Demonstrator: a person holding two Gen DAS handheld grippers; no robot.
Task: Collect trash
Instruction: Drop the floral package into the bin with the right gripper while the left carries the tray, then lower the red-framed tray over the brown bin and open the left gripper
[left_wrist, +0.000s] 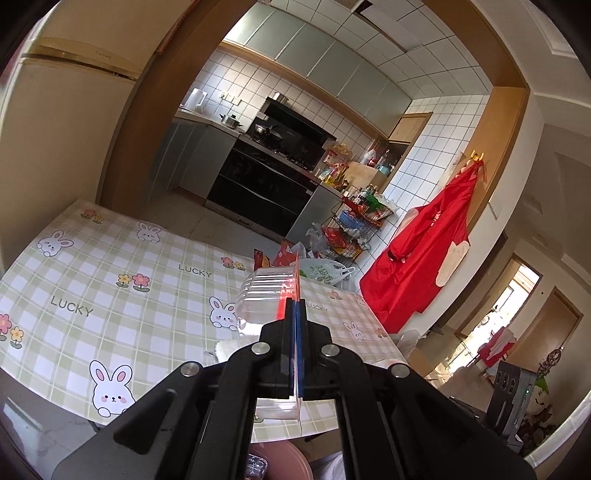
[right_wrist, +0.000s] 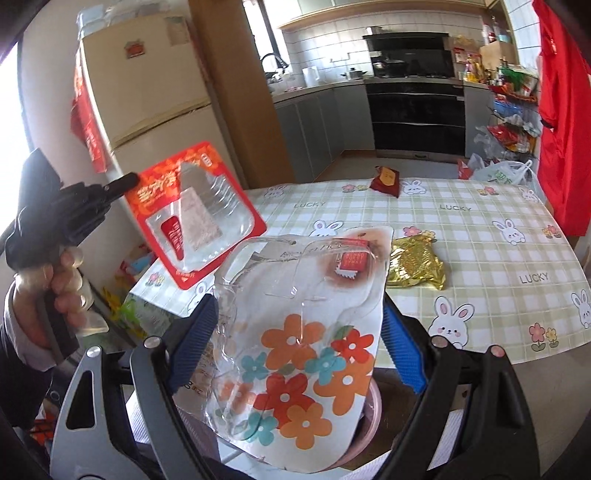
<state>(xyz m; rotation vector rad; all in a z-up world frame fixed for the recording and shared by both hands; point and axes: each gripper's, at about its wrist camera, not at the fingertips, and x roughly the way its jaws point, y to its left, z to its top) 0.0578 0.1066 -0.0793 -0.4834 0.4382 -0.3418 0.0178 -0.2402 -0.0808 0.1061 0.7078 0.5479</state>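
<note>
My left gripper (left_wrist: 297, 306) is shut on a red blister pack (left_wrist: 269, 291), seen edge-on; in the right wrist view the same pack (right_wrist: 195, 218) hangs in the air at the left, held by the left gripper (right_wrist: 127, 182). My right gripper (right_wrist: 299, 332) stands wide open with a flowered clear plastic package (right_wrist: 299, 354) between its blue pads (right_wrist: 194, 341), over a pink bin (right_wrist: 369, 417); whether the pads touch it I cannot tell. A gold wrapper (right_wrist: 415, 267) and a dark red packet (right_wrist: 386, 181) lie on the table.
The table has a checked bunny cloth (right_wrist: 498, 258). A fridge (right_wrist: 147, 96) stands at the left, a kitchen with an oven (right_wrist: 413, 110) behind. A red apron (right_wrist: 565, 122) and a loaded wire rack (right_wrist: 511, 110) are at the right.
</note>
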